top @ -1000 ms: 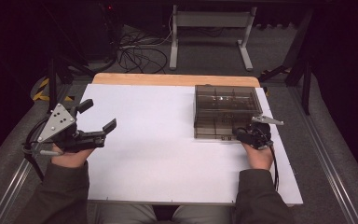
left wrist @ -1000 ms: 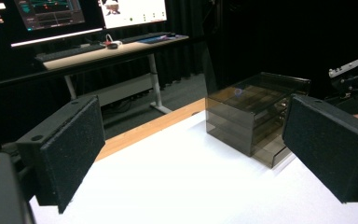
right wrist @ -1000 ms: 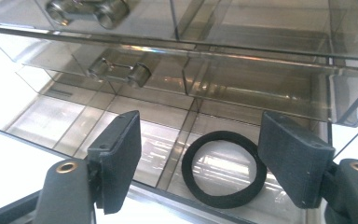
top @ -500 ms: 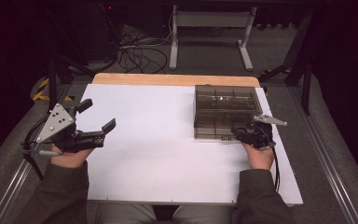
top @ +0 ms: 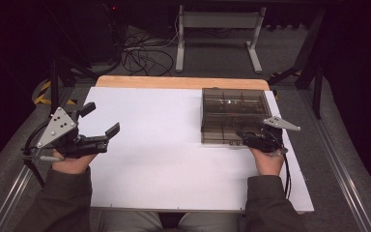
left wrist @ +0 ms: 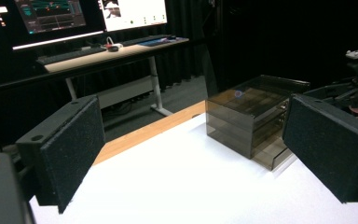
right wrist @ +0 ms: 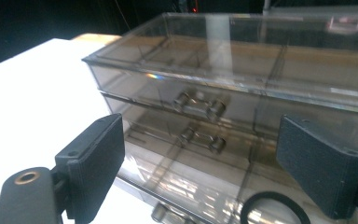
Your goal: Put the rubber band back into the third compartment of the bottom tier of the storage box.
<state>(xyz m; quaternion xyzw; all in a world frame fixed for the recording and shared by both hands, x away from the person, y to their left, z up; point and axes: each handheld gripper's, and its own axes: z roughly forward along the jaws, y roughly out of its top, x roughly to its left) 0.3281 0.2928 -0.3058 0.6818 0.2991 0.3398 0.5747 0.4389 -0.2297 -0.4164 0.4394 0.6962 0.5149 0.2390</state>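
Right gripper [right wrist: 200, 163] jaws just opened wider, nothing btwn them.
Facing drawer box [top: 232, 113] handles [right wrist: 199, 105], prob lining up a pull; left gripper [top: 99, 123] parked wide, empty.

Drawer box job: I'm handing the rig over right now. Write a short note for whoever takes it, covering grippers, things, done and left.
Right gripper: open, nothing between the jaws, which have just been opening. It sits at the front of the drawer box, facing the drawer handles.
Left gripper: open and empty, over the table at its left side, far from the box.
Box: at the table's far right. The bottom drawer is pulled out a little; the two above look shut.
Ring: a black ring lies in the bottom drawer.
Left: probably shutting or pulling the bottom drawer; I can't tell which.
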